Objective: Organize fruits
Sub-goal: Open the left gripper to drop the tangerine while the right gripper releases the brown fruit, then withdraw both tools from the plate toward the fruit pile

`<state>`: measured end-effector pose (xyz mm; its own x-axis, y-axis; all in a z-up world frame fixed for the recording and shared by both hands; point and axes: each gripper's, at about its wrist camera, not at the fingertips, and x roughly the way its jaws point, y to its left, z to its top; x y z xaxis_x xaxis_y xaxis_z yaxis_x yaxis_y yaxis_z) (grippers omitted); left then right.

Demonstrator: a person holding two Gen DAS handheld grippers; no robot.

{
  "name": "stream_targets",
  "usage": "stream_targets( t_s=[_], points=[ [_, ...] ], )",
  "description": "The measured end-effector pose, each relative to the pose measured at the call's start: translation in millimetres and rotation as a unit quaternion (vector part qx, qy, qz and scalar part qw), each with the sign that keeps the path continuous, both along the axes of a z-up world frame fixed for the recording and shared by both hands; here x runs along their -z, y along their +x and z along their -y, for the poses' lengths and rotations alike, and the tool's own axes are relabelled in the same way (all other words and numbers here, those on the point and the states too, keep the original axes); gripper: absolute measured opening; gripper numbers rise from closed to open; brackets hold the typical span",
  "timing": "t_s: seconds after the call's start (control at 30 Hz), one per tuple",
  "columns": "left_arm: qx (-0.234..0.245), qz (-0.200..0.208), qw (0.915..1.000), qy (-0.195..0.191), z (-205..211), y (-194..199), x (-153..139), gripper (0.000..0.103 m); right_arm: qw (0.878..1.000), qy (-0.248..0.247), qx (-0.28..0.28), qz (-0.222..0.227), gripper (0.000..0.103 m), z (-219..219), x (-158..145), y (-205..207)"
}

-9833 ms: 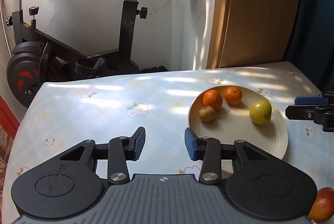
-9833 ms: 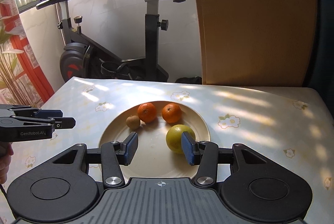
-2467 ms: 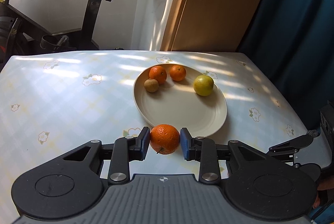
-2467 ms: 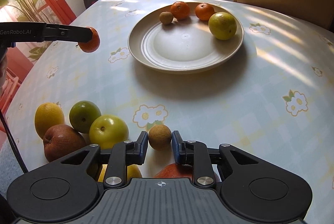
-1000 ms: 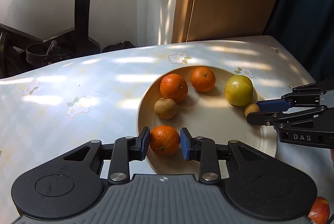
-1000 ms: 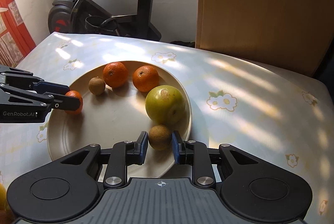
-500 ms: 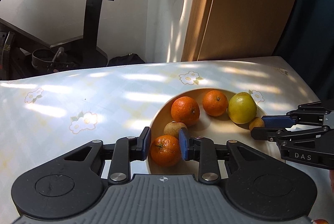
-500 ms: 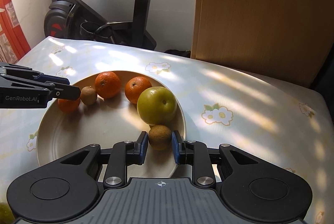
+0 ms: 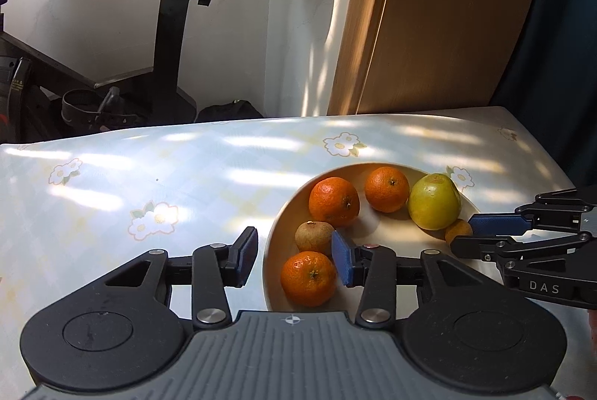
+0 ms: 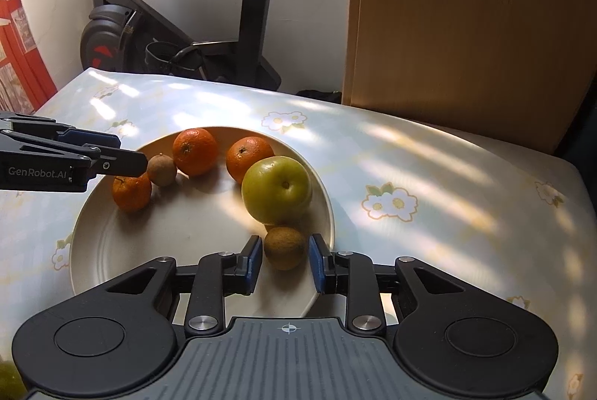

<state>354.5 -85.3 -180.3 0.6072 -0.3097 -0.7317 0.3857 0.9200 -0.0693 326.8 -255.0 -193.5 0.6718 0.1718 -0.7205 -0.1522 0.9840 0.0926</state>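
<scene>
Both tongs have just been opening to drop their loads on the plate [image 10: 89,224]: the left gripper [image 9: 294,260] stands released around an orange [image 9: 308,277], the right gripper [image 10: 284,260] released beside a small brown fruit [image 10: 284,247]. A green apple [image 10: 276,189] just beyond crowds it; more fruit lines the far rim

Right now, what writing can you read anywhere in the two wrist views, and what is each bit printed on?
"GenRobot.AI": on the side of the left claw, seen in the right wrist view.
"DAS": on the side of the right claw, seen in the left wrist view.
A small yellow label on the exercise bike at the left edge: too small to read.
No lettering shows on the plate or the fruit.
</scene>
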Motion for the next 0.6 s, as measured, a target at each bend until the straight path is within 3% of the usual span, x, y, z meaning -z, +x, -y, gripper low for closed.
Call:
stream_targets(
  t_s=[0.2,0.6],
  points=[
    [-0.01,0.013,0.9997,-0.017,-14.8,-14.6,-13.5,0.046,1.0,0.018,0.002,0.004,0.03,3.2,-7.8,-13.2],
    [-0.019,0.011,0.9996,-0.016,-61.9,-54.3,-43.1,0.046,0.998,0.046,0.004,0.037,0.032,0.7,-38.1,-55.5]
  ],
)
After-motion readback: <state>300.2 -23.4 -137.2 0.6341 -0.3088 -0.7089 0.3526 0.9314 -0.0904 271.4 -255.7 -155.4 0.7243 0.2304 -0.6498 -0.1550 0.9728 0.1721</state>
